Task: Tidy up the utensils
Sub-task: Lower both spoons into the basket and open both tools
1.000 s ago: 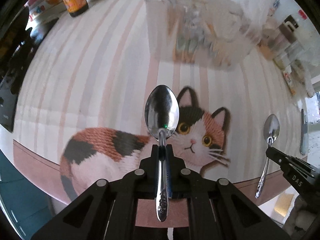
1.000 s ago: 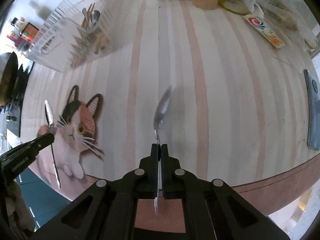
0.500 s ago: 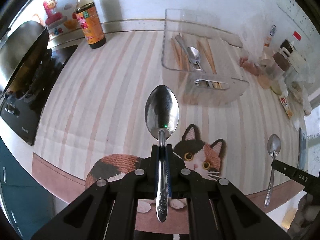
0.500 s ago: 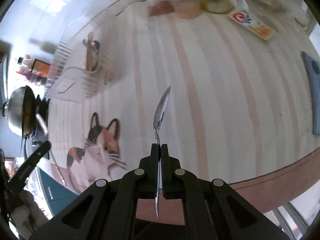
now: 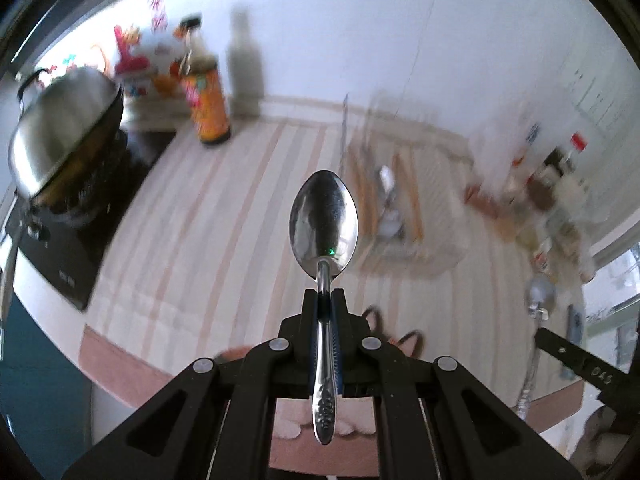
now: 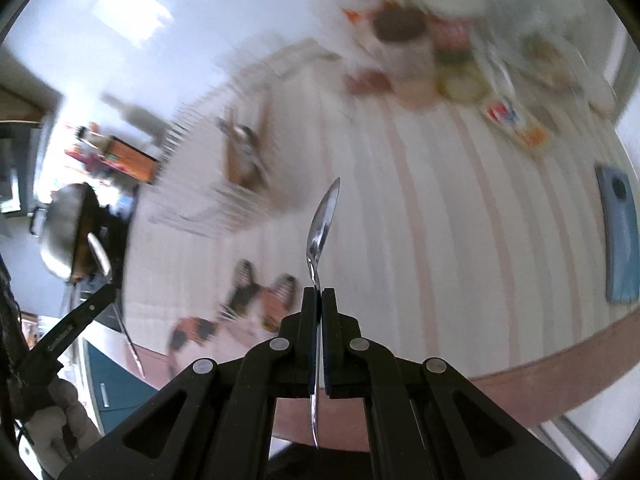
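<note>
My left gripper (image 5: pixel 324 296) is shut on the handle of a steel spoon (image 5: pixel 324 220), bowl facing the camera, held high above the striped table. My right gripper (image 6: pixel 318 294) is shut on a second steel spoon (image 6: pixel 322 224), seen edge-on. A clear plastic utensil tray (image 5: pixel 444 240) holding chopsticks and spoons sits ahead on the table; it shows blurred in the right wrist view (image 6: pixel 224 208). The right gripper with its spoon (image 5: pixel 540 300) shows at the right of the left wrist view; the left gripper with its spoon (image 6: pixel 100 256) shows at the left of the right wrist view.
A wok (image 5: pixel 60 140) on a black stove stands far left, a sauce bottle (image 5: pixel 208 108) behind it. Jars and packets (image 5: pixel 552 200) crowd the back right. A cat-picture mat (image 6: pixel 248 304) lies near the front edge. A blue phone (image 6: pixel 620 236) lies at the right.
Both grippers have risen and tilted up with their spoons; the table, tray and cat mat have dropped lower in view and more wall shows. Both views are motion-blurred.
</note>
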{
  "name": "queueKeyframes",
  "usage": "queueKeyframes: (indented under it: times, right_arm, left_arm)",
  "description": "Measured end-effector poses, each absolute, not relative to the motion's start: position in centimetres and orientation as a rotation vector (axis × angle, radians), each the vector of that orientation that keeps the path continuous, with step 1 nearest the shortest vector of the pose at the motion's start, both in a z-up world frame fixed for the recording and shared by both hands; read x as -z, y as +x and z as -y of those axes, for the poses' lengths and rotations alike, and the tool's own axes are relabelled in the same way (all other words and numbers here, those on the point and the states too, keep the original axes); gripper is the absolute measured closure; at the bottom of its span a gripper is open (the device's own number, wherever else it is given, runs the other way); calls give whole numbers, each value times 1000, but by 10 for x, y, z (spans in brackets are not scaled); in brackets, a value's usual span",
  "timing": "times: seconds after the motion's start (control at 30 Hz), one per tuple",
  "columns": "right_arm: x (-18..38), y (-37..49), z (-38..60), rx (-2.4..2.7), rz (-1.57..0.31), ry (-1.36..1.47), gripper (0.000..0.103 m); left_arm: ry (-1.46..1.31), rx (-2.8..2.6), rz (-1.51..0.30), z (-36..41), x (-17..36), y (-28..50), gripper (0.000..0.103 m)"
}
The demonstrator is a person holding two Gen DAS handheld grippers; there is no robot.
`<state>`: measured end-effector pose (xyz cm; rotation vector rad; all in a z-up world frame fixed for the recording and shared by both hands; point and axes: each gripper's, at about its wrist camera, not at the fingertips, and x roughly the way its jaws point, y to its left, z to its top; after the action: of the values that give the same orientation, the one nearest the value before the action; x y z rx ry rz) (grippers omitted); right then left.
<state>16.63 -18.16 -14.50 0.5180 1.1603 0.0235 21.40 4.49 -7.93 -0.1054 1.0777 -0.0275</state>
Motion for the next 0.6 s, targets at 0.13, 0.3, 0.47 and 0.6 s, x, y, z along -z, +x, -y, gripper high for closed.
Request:
queueKeyframes:
  times: [0.13,0.3,0.47,0.6]
  right_arm:
    - [117,200,166,-83,-1095,499,101]
    - [95,255,153,-108,-1045,454,101]
    - [89,312,147,-110,-1040,434,101]
    - [104,348,144,-111,-1073,428,101]
  left_arm:
    - [-91,75,-1029,-31,49,239,99]
    - [-45,126,-1008,-5,32,284,99]
    - [-24,156,-1048,12,43,330,99]
    - [-55,167,-1136,11,74,367,99]
